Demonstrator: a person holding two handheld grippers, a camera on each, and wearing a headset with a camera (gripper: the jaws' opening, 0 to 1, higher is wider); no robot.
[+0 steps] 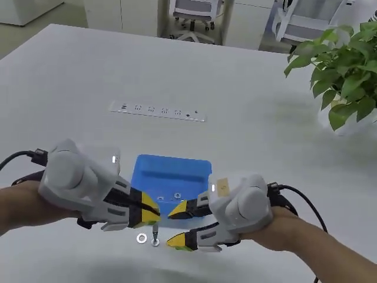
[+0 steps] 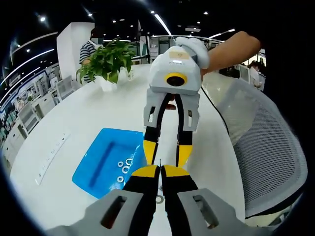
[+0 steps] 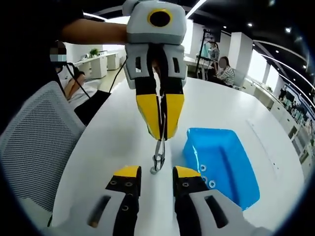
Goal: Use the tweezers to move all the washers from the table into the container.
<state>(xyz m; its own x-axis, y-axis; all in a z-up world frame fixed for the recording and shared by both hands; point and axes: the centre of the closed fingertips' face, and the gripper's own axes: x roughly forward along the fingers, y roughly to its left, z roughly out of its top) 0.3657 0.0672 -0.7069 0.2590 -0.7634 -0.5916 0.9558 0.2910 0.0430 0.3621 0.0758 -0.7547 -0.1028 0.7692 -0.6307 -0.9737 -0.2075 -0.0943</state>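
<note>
- Head view: Over a white surface (image 1: 235, 118), the left gripper (image 1: 154, 213) is clamped on slim tweezers (image 1: 155, 234) that point down just in front of a blue container (image 1: 171, 168). The right gripper (image 1: 172, 226) faces it, jaws apart. One washer (image 1: 141, 238) lies loose just beside the tweezer tips. Whether the tips grip a second one is too small to tell. A few washers lie in the container.
- Left gripper view: The left gripper (image 2: 161, 169) has its yellow jaws pressed together on the thin tweezers, and a washer (image 2: 159, 199) shows on the surface below them. The right gripper (image 2: 166, 156) reaches in from above, jaws parted on either side of the tweezers' line. The container (image 2: 98, 162) sits to one side with several washers (image 2: 123, 169) at its near end.
- Right gripper view: The right gripper (image 3: 156, 171) stands open and empty. The left gripper (image 3: 161, 132) hangs opposite, and its tweezers (image 3: 159, 147) reach down to a washer (image 3: 154, 171) flat on the surface beside the container (image 3: 226, 147).
- Likely risks: A flat washer on a smooth top may skid or pop free if the tips pinch off-centre. The tweezers could twist in the jaws. The open right gripper, so near, could knock them.
</note>
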